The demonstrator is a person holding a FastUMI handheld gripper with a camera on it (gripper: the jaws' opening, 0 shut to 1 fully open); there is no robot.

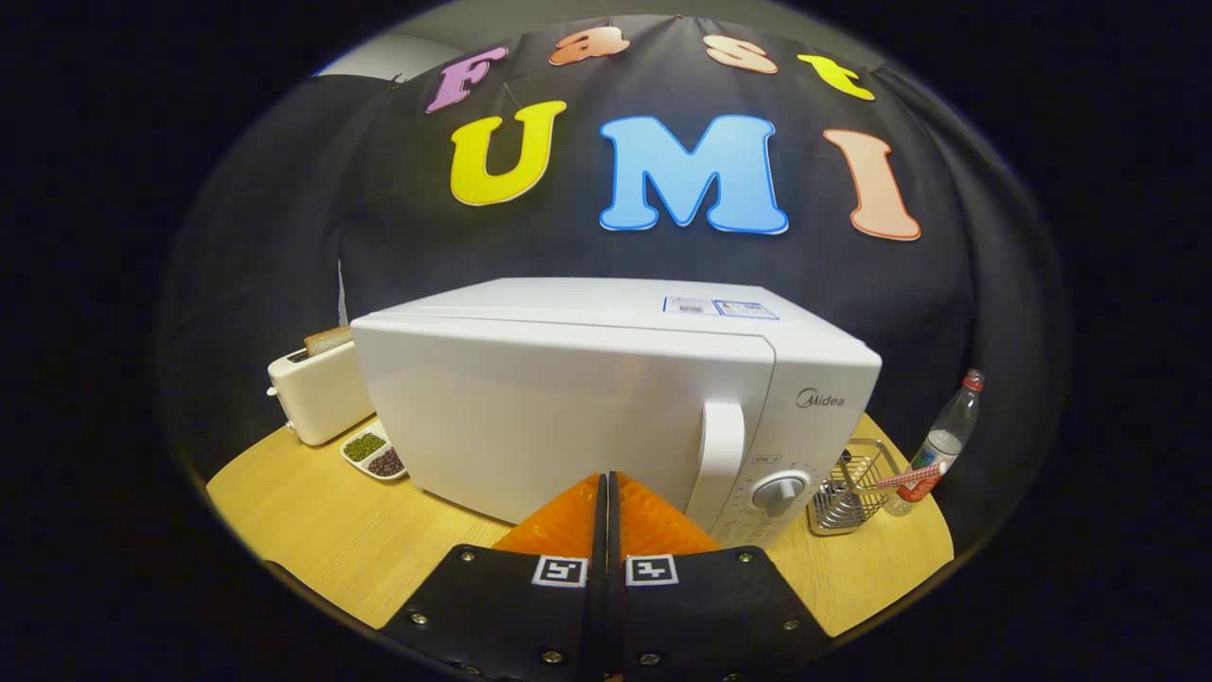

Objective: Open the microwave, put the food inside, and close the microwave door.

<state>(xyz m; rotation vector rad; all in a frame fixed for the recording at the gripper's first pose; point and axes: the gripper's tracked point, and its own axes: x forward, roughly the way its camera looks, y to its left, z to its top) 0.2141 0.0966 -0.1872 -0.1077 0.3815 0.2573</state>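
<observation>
- Gripper view faces a white microwave on the wooden tabletop, its door shut and its handle untouched.
- Gripper sits just before the door, left of the handle, fingers pressed together on nothing.
- Food: possibly the small dish of beans beside a toaster; I cannot tell.
- Opening, loading and closing all seem left.

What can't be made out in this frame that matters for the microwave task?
- Inside of the microwave: hidden in the gripper view by its closed door.
- Food to load: none identifiable; the divided dish is partly hidden behind the microwave, its contents too small to name.
- Markings around the dial: too small.
- Table just ahead of the gripper: covered by its fingers, which are together with nothing between them.
</observation>
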